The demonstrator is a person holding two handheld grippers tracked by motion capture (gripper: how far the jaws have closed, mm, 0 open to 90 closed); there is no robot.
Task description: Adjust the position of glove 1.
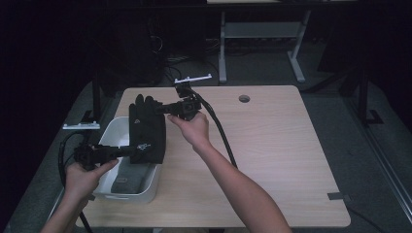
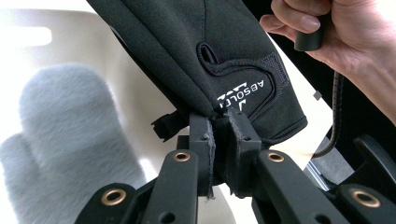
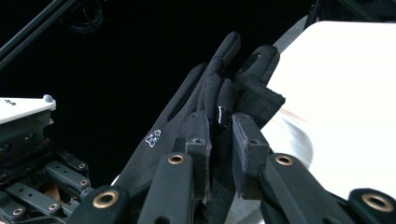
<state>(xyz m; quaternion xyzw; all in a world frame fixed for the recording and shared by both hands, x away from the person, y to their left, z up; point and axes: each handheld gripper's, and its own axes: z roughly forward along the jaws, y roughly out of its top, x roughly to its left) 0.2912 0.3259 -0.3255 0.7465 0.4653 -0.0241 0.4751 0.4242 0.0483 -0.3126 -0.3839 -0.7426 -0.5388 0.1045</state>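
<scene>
The black glove (image 1: 147, 130) hangs stretched between 2 grippers above the white bin (image 1: 112, 134) at the table's (image 1: 272, 145) near left. The left gripper (image 1: 130, 151) pinches its cuff; the right gripper (image 1: 163, 109) pinches its fingertips. A grey mitten (image 2: 70, 135) lies inside the bin.

A white bin (image 1: 151, 187) is seen at the near left corner of a light wooden table (image 1: 272, 160). Inside the bin, 1 grey fluffy mitten (image 2: 70, 126) is laid flat, thumb to the side. A round hole (image 1: 244, 98) is cut near the table's far edge. A strip of grey tape (image 1: 337, 196) is stuck at the near right corner. Beyond the table, a white-legged desk frame (image 1: 296, 60) is set on the dark floor.
</scene>
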